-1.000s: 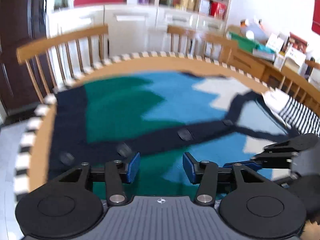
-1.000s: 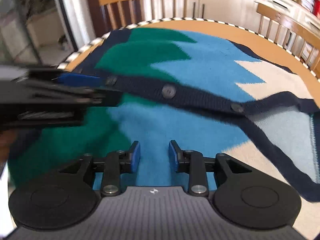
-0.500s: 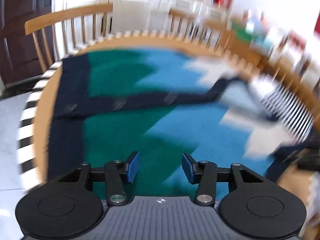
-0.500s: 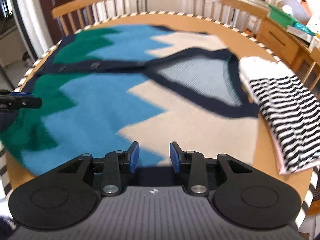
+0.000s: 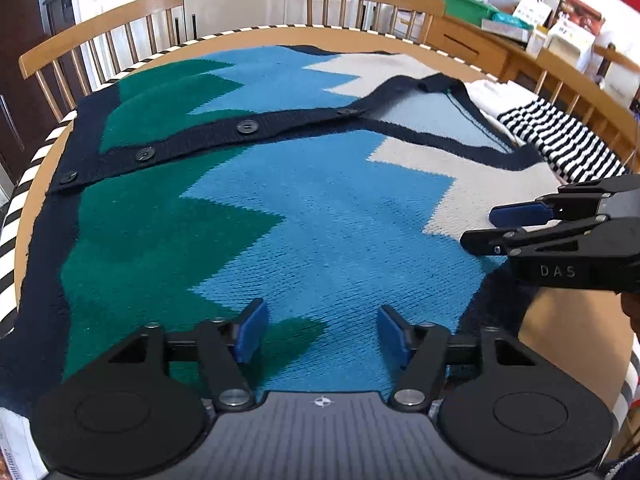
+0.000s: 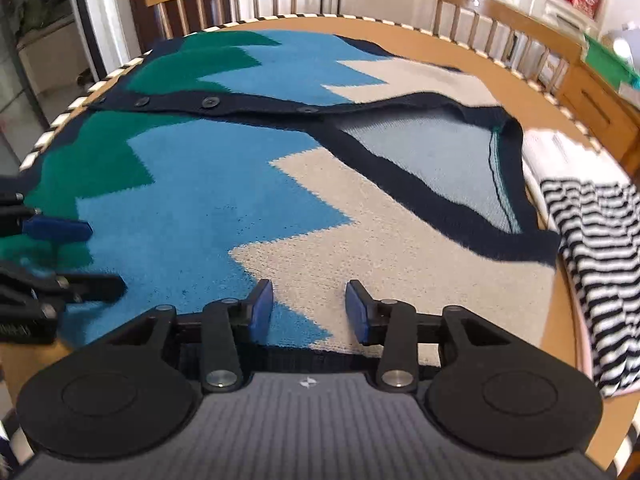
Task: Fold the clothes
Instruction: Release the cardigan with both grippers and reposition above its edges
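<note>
Showing only here — "DAS" on the right hand-held gripper (image 5: pixel 496 226).

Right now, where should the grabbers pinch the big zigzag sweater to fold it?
Probably the sweater is best pinched along its navy near edge, coming from the near side. It lies flat, and that edge sits just under both grippers. The left gripper and right gripper are opening, with nothing pinched between the jaws.
</note>
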A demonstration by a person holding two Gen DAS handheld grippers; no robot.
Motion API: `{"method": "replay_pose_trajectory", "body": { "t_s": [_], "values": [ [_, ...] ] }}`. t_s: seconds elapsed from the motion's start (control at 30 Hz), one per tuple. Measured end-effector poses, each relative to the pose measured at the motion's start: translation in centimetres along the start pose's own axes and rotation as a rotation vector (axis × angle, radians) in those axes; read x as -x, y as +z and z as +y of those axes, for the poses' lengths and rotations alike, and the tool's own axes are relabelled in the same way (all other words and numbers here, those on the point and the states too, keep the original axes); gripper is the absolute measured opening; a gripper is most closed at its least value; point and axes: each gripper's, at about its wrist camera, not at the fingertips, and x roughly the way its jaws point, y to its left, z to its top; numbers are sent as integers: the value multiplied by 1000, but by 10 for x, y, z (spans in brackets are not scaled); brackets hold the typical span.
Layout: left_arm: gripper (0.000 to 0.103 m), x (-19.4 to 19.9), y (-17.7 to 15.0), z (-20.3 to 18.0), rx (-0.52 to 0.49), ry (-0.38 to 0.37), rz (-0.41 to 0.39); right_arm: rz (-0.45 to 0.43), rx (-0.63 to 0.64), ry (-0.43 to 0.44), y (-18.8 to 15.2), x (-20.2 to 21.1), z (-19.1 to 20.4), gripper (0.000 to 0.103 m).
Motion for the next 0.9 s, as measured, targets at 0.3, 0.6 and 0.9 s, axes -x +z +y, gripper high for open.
{"method": "replay_pose_trajectory", "body": {
  "t_s": [0.3,0.6,0.9],
  "values": [
    [84,-5,0,-11,21,47,-3,-18,38,26,-1,-1,-3,47],
    [84,-6,1,-15,15,75,4,-30,47,30,-5,2,-3,47],
    [84,-5,2,-16,16,80,12,-21,63,43,-10,7,-5,48]
  ]
}}
